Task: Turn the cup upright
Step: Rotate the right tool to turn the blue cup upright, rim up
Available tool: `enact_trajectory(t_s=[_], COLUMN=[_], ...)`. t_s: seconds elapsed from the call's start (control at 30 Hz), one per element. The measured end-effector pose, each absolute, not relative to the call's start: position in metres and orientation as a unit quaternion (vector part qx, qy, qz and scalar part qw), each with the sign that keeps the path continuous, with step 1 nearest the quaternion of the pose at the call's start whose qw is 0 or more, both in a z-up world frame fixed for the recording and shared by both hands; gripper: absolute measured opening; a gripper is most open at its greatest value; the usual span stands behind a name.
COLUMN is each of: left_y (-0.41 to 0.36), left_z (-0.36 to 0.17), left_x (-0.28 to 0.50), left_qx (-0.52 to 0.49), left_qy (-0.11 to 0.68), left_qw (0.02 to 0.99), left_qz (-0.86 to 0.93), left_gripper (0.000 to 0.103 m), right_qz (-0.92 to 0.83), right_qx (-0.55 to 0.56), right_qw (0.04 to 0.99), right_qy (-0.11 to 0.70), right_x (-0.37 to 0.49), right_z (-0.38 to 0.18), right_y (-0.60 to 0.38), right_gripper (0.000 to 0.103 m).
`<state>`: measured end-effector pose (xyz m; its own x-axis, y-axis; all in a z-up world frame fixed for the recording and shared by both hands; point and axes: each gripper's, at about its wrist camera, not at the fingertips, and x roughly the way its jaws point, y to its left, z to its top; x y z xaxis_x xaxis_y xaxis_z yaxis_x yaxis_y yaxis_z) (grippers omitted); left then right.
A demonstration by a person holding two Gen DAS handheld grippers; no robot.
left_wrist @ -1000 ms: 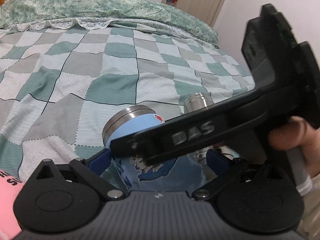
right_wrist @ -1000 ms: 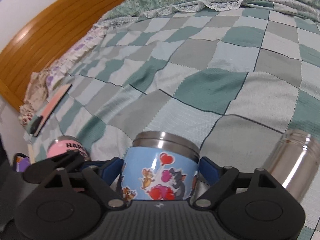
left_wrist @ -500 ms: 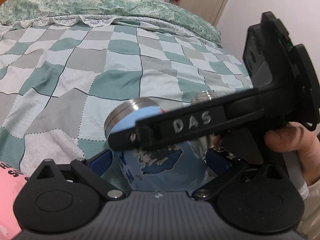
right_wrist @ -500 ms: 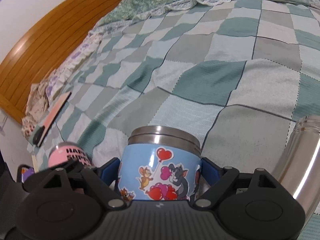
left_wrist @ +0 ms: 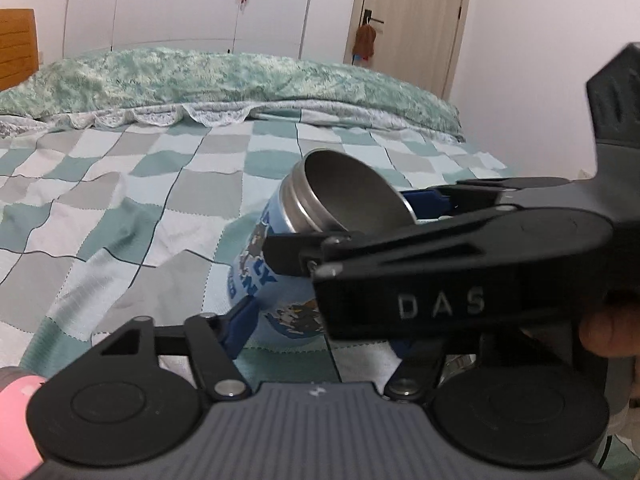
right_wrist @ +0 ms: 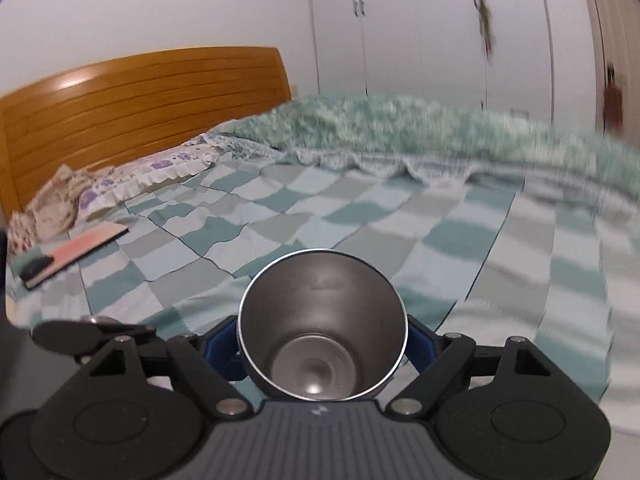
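Note:
A blue cartoon-printed steel cup (left_wrist: pixel 276 276) is tilted with its open steel mouth (left_wrist: pixel 348 196) up and toward the far right above the checked bedspread (left_wrist: pixel 120 208). My right gripper (right_wrist: pixel 322 354) is shut on the cup; in the right wrist view I look straight into its empty steel inside (right_wrist: pixel 322 344). In the left wrist view the right gripper's black body (left_wrist: pixel 460 272) crosses in front of the cup. My left gripper (left_wrist: pixel 320 320) stands around the cup's lower body; its left blue pad (left_wrist: pixel 240 320) is at the cup's side, its right finger is hidden.
A pink cup (left_wrist: pixel 16 420) shows at the lower left edge. A pink book (right_wrist: pixel 76 252) lies near the wooden headboard (right_wrist: pixel 140 112). A green quilt (left_wrist: pixel 240 76) is heaped along the far side. A door (left_wrist: pixel 412 20) and wardrobes stand behind.
The cup was bottom-up between both grippers. The right gripper has turned it over, so its open mouth now faces up. The steel flask beside it is out of view.

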<state>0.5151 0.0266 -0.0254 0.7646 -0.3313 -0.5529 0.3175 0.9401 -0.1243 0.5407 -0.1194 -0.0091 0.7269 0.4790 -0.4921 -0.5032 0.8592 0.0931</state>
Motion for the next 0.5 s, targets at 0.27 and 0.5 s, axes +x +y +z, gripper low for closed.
enact_trajectory(t_s=[0.27,0.5], left_y=[0.018,0.012], left_z=[-0.034,-0.046], left_x=[0.501,0.500], left_qx=[0.002,0.012], left_qy=[0.292,0.299], left_qw=[0.935,0.938], left_qz=[-0.202,-0.173], left_gripper=[0.062,0.075], right_qz=[0.253,0.245], right_qx=[-0.049,-0.072], right_qw=[0.926,0.924], right_qy=[0.275,0.284], right_x=[0.529,0.524], right_z=[-0.009,-0.019], right_y=[-0.124,-0.113], right_gripper=[0.084,0.084])
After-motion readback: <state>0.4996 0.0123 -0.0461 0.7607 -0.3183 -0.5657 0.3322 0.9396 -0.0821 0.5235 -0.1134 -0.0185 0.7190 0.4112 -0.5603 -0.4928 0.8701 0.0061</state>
